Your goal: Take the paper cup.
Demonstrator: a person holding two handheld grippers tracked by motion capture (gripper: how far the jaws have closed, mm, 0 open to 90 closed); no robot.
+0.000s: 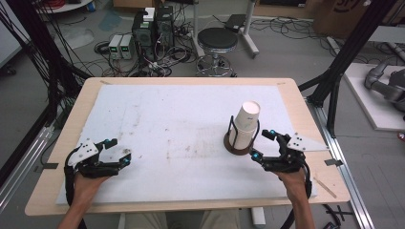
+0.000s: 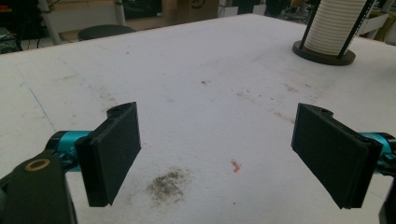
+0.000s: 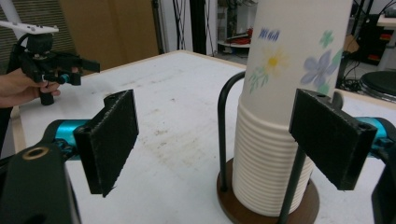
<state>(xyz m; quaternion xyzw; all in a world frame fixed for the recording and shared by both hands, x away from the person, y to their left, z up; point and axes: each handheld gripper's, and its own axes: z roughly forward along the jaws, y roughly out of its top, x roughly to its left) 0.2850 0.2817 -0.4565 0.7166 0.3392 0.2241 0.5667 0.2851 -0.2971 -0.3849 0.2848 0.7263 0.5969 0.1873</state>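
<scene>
On cup stack [image 3: 275,140]: floral print, blue lettering unreadable.

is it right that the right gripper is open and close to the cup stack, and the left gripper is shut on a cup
Not quite. The right gripper is open beside the cup stack, but the left gripper is open too, with nothing between its jaws, as the left gripper view shows.
</scene>
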